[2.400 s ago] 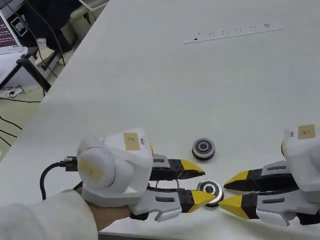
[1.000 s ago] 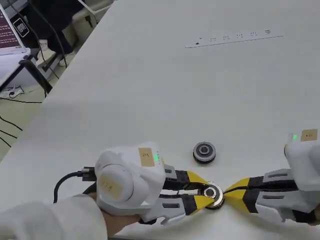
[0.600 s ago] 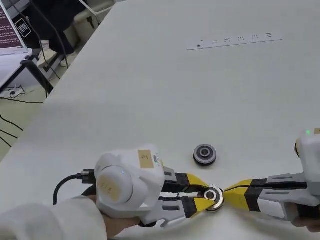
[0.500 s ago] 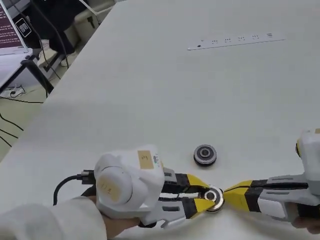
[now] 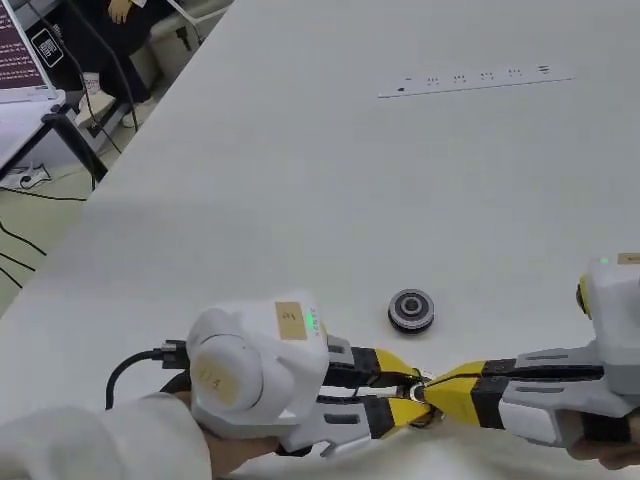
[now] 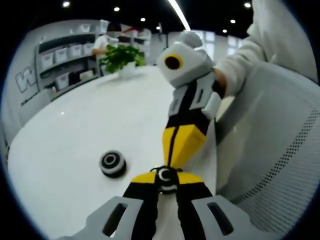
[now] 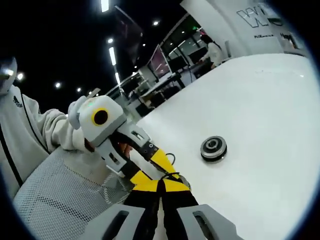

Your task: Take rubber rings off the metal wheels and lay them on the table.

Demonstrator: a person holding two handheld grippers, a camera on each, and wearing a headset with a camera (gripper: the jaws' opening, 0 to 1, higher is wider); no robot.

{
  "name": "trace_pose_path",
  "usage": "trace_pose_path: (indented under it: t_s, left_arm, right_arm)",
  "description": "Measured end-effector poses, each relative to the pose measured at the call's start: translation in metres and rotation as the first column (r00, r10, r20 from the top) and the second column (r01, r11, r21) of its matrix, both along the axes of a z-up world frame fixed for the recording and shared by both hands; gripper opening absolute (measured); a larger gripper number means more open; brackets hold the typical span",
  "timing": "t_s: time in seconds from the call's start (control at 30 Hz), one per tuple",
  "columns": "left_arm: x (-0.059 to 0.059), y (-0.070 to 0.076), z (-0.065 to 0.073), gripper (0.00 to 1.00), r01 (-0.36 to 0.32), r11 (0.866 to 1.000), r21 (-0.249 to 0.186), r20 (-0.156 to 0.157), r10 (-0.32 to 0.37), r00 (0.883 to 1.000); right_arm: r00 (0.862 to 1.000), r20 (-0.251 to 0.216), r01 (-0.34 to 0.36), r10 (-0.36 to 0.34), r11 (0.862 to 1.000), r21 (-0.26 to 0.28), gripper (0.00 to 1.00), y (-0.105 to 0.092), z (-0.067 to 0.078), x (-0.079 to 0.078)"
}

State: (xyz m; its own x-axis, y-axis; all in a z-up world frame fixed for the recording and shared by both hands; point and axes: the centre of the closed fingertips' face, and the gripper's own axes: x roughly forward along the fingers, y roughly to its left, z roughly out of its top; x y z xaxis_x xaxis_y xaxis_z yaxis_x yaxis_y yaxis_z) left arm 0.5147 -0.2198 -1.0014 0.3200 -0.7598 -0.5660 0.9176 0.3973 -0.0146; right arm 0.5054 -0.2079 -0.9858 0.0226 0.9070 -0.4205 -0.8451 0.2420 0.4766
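Now further left, right gripper (image 5: pixel 434 388) pinching the rubber ring (image 7: pixel 171 174) on the near metal wheel (image 6: pixel 165 179), left gripper (image 5: pixel 407 385) clamping that wheel, second wheel (image 5: pixel 410 309) lying just beyond on the table (image 5: pixel 330 170), sticker (image 5: pixel 289 317) writing unreadable.

The left hand-held gripper (image 5: pixel 408 387) and right hand-held gripper (image 5: pixel 434 389) hide most of the near metal wheel (image 5: pixel 418 393) between their tips.

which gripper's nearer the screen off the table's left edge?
Left. The left gripper lies on the screen's side; the right gripper points in from the opposite side, tips meeting at a wheel.
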Motion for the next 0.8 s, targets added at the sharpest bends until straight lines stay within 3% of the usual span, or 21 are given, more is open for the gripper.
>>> trace_pose_path:
  t_s: [0.03, 0.07, 0.17, 0.3, 0.4, 0.6, 0.67, 0.7, 0.8]
  left_arm:
    - [0.0, 0.0, 0.0, 0.13, 0.001, 1.0, 0.0, 0.0, -0.001, 1.0]
    - [0.0, 0.0, 0.0, 0.13, 0.0, 1.0, -0.001, 0.0, 0.0, 1.0]
    - [0.0, 0.0, 0.0, 0.13, -0.003, 1.0, -0.003, -0.003, 0.003, 1.0]
    - [0.0, -0.001, 0.001, 0.14, 0.003, 1.0, 0.014, -0.013, -0.002, 1.0]
    - [-0.002, -0.002, 0.002, 0.17, 0.007, 1.0, 0.016, -0.048, -0.006, 0.999]
    - [-0.006, -0.002, 0.012, 0.23, 0.024, 0.999, 0.031, -0.039, -0.023, 0.999]
    - [-0.01, -0.004, 0.021, 0.27, 0.03, 1.0, -0.007, -0.068, -0.03, 0.997]
    - [-0.011, -0.007, 0.029, 0.28, 0.032, 0.999, -0.042, -0.07, -0.035, 0.997]
    - [-0.01, -0.005, 0.045, 0.3, 0.026, 0.997, -0.067, -0.053, -0.03, 0.998]
  right_arm:
    - [0.997, 0.071, -0.019, 0.021, 0.999, -0.035, 0.0, 0.0, -0.003, 0.002]
    - [0.997, 0.075, -0.008, 0.01, 1.0, -0.028, 0.0, 0.005, -0.003, 0.001]
    - [1.0, 0.027, -0.002, 0.003, 1.0, -0.017, 0.0, 0.001, -0.005, 0.003]
    - [0.999, 0.021, 0.033, -0.032, 0.998, -0.047, 0.0, -0.007, -0.012, 0.009]
    - [0.998, -0.022, 0.052, -0.052, 0.998, -0.026, 0.0, -0.008, -0.009, 0.008]
    - [0.998, -0.002, 0.061, -0.061, 0.997, -0.039, 0.0, -0.01, -0.006, 0.008]
    - [0.998, 0.0, 0.064, -0.064, 0.997, -0.04, 0.0, -0.01, -0.005, 0.008]
    - [0.998, 0.002, 0.065, -0.065, 0.997, -0.042, 0.0, -0.011, -0.005, 0.009]
    - [0.998, 0.002, 0.066, -0.066, 0.997, -0.032, 0.0, -0.015, -0.003, 0.008]
